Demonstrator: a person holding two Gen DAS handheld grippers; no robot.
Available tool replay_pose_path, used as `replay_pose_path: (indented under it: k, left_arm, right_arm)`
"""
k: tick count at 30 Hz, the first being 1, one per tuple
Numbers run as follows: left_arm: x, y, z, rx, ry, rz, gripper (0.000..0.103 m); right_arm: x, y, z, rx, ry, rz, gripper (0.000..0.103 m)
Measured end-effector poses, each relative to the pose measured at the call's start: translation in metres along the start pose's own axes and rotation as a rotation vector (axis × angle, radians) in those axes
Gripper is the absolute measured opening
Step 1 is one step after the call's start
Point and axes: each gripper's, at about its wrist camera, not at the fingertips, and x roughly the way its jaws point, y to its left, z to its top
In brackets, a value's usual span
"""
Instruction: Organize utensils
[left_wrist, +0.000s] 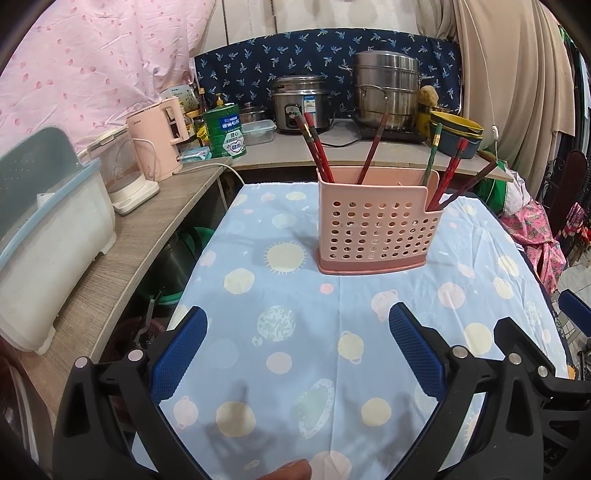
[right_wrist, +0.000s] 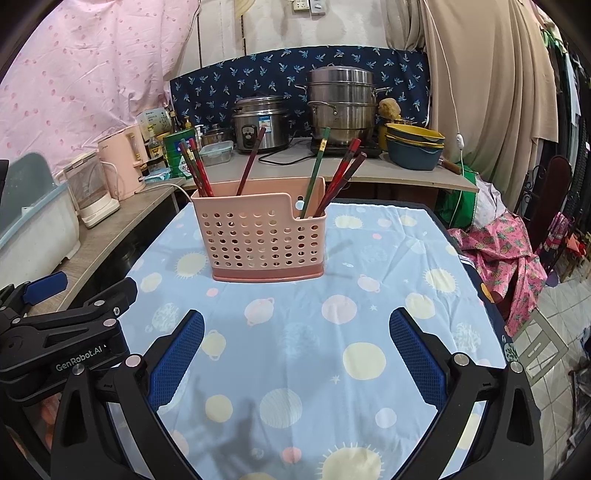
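Observation:
A pink perforated utensil holder (left_wrist: 375, 230) stands upright on the table with the light-blue planet-print cloth (left_wrist: 295, 369); it also shows in the right wrist view (right_wrist: 260, 240). Several red, dark and green chopsticks (left_wrist: 317, 151) lean inside it, some in the tall left part and some in the low right part (right_wrist: 334, 177). My left gripper (left_wrist: 297, 339) is open and empty, hovering over the cloth in front of the holder. My right gripper (right_wrist: 295, 339) is open and empty too, beside the left gripper, whose black body (right_wrist: 70, 325) shows at the left.
A wooden counter (left_wrist: 122, 258) on the left carries a white bin (left_wrist: 48, 236), a clear kettle and a pink kettle (left_wrist: 157, 140). A back shelf holds a rice cooker (right_wrist: 260, 123), steel steamer (right_wrist: 341, 105) and stacked bowls (right_wrist: 415, 146). Clothes lie at the right (right_wrist: 506, 254).

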Motion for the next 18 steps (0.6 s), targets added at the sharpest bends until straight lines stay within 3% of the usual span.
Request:
replay_pose_path:
  k: [18]
  left_arm:
    - [0.007,-0.0022,-0.0006,-0.001,0.021,0.032,0.094]
  right_arm:
    - [0.0077,-0.0006,-0.0014,0.003,0.018,-0.006,0.097]
